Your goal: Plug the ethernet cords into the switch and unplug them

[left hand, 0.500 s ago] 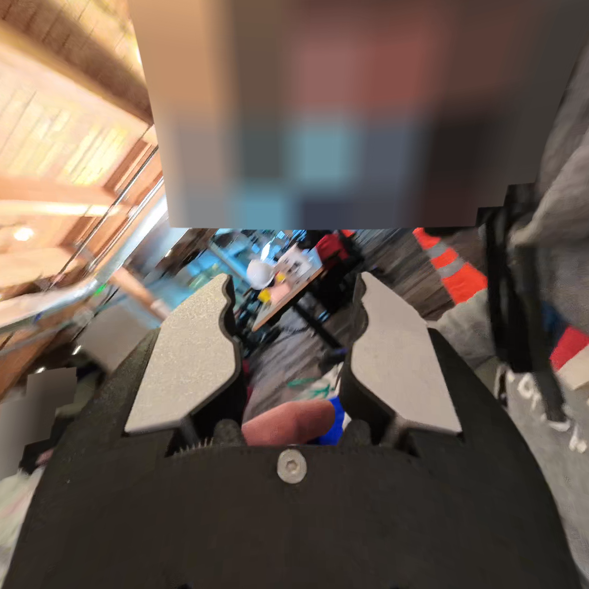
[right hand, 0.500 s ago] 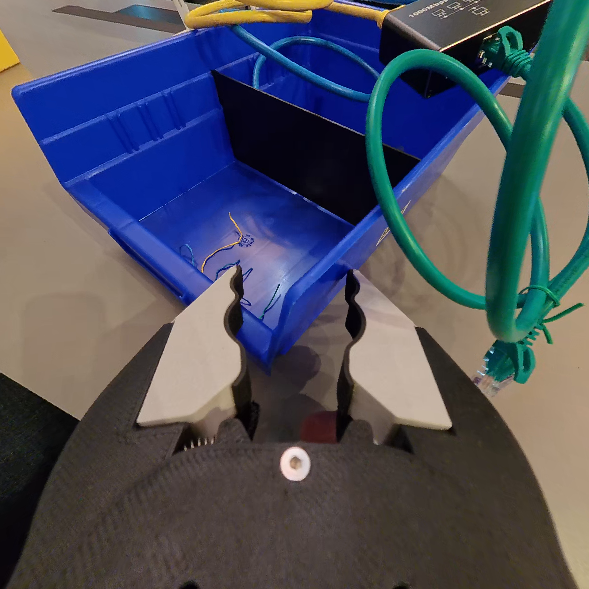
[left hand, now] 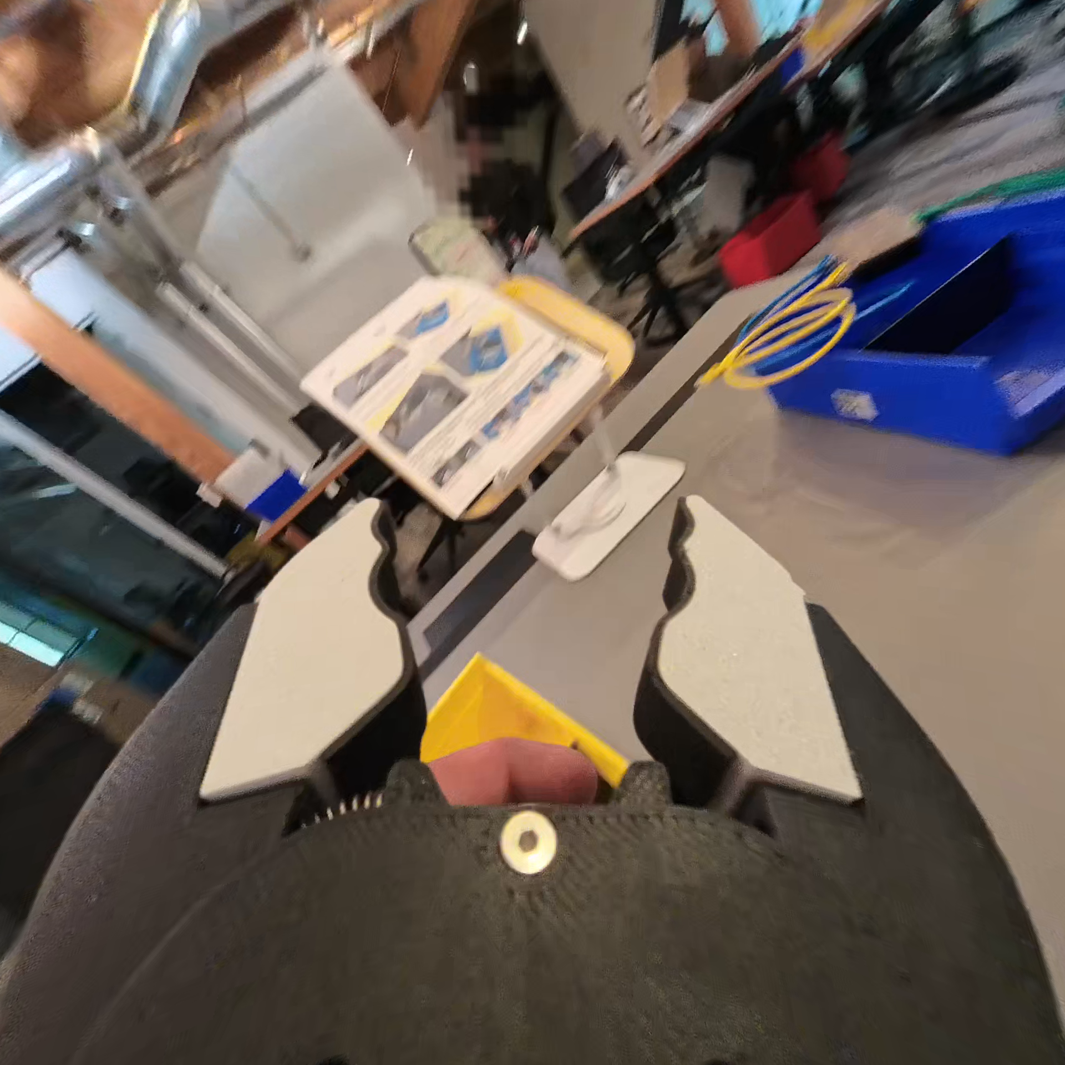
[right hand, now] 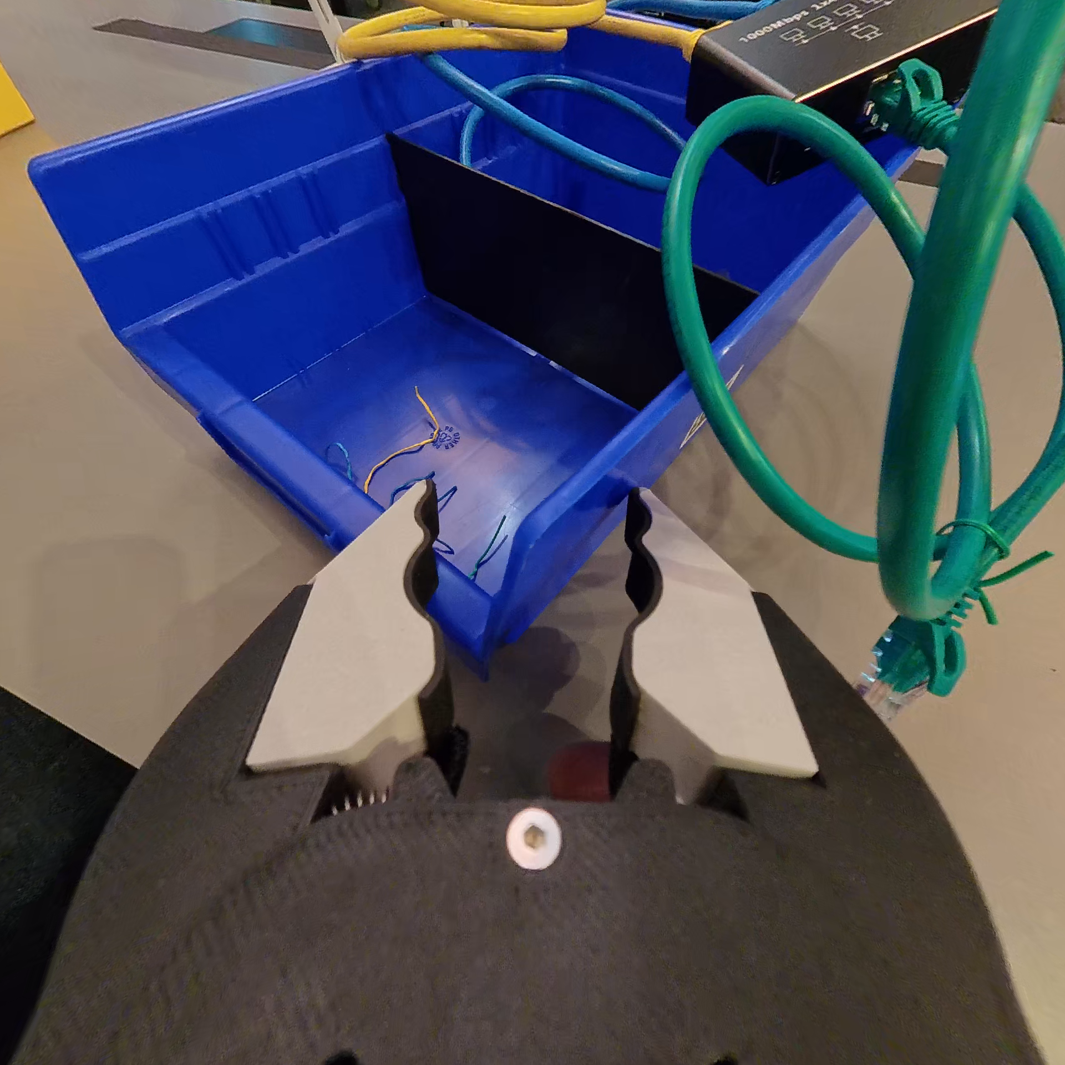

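Both grippers are hovering with jaws spread and holding nothing. The right gripper (right hand: 527, 507) is facing a blue bin (right hand: 242, 248) on the grey surface (right hand: 115, 490). The black switch (right hand: 835, 69) is resting on the bin's far rim, with a green ethernet cord (right hand: 922, 374) plugged in and dangling. The left gripper (left hand: 530, 518) is pointing past the surface's edge.

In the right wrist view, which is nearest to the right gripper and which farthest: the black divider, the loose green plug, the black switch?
From the right gripper:
1. Loose green plug, hanging low on the right.
2. Black divider, across the blue bin's middle.
3. Black switch, at the bin's far end, top right.
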`<state>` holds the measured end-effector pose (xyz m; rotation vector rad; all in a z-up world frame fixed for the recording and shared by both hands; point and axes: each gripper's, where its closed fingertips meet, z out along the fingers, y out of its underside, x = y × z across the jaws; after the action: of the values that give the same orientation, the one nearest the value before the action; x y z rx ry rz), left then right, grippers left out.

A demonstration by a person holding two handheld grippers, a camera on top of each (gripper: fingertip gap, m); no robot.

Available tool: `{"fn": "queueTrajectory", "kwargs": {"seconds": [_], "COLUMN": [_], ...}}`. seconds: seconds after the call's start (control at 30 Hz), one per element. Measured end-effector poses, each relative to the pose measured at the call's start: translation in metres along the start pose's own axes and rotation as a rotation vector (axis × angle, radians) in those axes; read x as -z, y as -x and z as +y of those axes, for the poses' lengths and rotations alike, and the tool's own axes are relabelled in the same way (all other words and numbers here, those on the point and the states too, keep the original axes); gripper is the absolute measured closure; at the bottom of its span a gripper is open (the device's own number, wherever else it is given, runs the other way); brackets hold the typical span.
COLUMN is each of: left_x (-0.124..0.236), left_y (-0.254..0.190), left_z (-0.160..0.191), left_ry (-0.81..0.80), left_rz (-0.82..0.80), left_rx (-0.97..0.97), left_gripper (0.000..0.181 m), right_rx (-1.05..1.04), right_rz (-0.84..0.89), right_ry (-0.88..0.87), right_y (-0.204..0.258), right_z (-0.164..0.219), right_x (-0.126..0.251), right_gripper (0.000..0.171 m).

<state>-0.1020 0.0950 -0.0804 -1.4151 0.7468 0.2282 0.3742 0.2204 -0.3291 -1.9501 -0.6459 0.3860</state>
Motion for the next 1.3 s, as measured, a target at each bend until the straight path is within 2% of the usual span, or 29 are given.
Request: {"fn": "queueTrajectory", "kwargs": {"seconds": [0.2,0.3,0.5,0.77,0.9,1.03,1.3], "left_x": [0.022,0.042,0.086,0.127,0.140,0.139,0.138], "left_y": [0.044,0.071,0.106,0.136,0.140,0.129,0.125], "left_z": [0.080,0.120,0.187,0.238,0.264,0.286,0.291], "left_ry": [0.200,0.352,0.561,0.636,0.723,0.762,0.701], "left_rz": [-0.192,-0.300,-0.424,-0.583,-0.613,-0.563,-0.539], "left_rx": [0.066,-0.003,0.019,0.128,0.101,0.168,0.299], "left_gripper": [0.079,0.066,0.055,0.052,0.050,0.050,0.055], "right_rx": [-0.003,-0.006,-0.008,-0.012,-0.015,-0.016,-0.019], "right_rz": [-0.002,-0.002,-0.004,-0.006,-0.008,-0.008,-0.009], "right_ry": [-0.008,-0.013,-0.019,-0.025,-0.026,-0.027,-0.028], "right_y": [0.001,0.001,0.001,0.001,0.001,0.001,0.001], "right_z": [0.000,0.000,0.000,0.000,0.000,0.000,0.000], "right_x": [0.000,0.000,0.000,0.000,0.000,0.000,0.000], "right_gripper": [0.107,0.107,0.107,0.107,0.107,0.107,0.107]}}
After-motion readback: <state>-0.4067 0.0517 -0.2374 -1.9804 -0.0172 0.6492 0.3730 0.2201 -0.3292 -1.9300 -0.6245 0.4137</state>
